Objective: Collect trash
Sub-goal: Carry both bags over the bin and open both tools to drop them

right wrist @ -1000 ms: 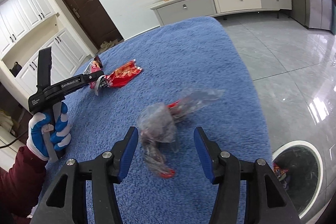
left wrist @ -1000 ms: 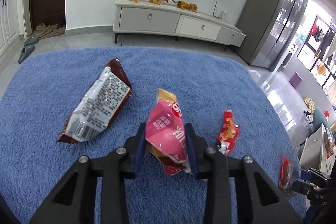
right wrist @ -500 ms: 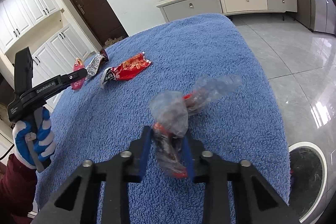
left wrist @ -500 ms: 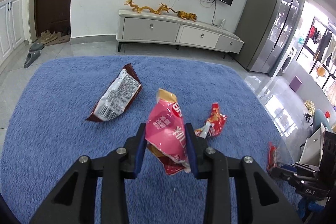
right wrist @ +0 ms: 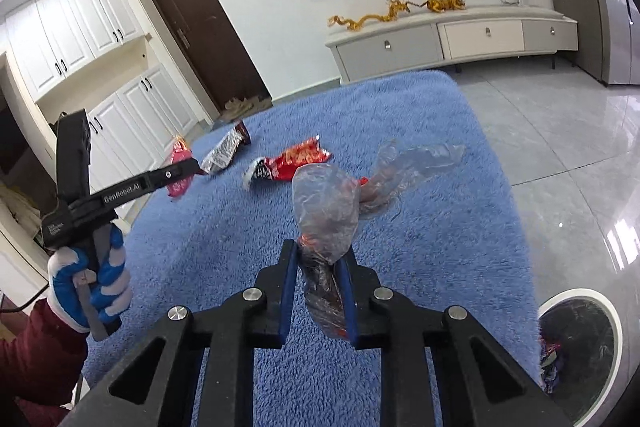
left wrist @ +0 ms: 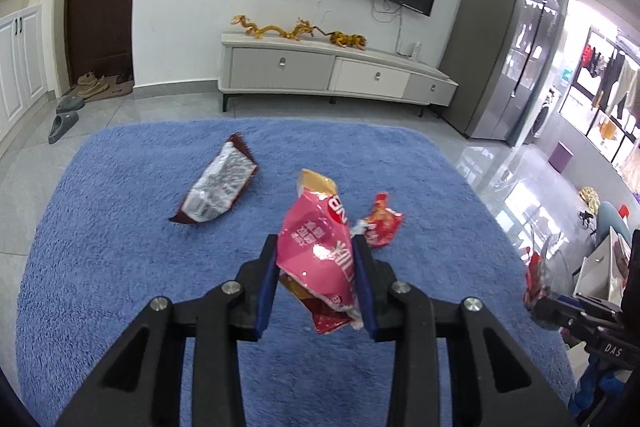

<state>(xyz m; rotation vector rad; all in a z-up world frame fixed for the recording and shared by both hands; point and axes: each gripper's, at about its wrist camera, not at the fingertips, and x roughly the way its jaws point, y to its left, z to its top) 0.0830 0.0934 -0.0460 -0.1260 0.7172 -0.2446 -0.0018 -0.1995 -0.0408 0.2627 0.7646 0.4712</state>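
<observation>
Wrappers fill both tools: the left gripper is clamped on a pink snack packet, the right gripper on a clear plastic bag, both raised above the blue-covered bench. Brown-and-silver wrapper and red wrapper lie on the bench, near each other.

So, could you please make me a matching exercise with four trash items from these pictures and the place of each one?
Things:
1. pink snack packet
2. clear plastic bag
3. brown and silver wrapper
4. red wrapper

Places:
A. flat on the blue cloth, nearest the door
B. in the right gripper
C. in the left gripper
D. flat on the cloth, mid-table

Pairs: 1-C, 2-B, 3-A, 4-D
</observation>
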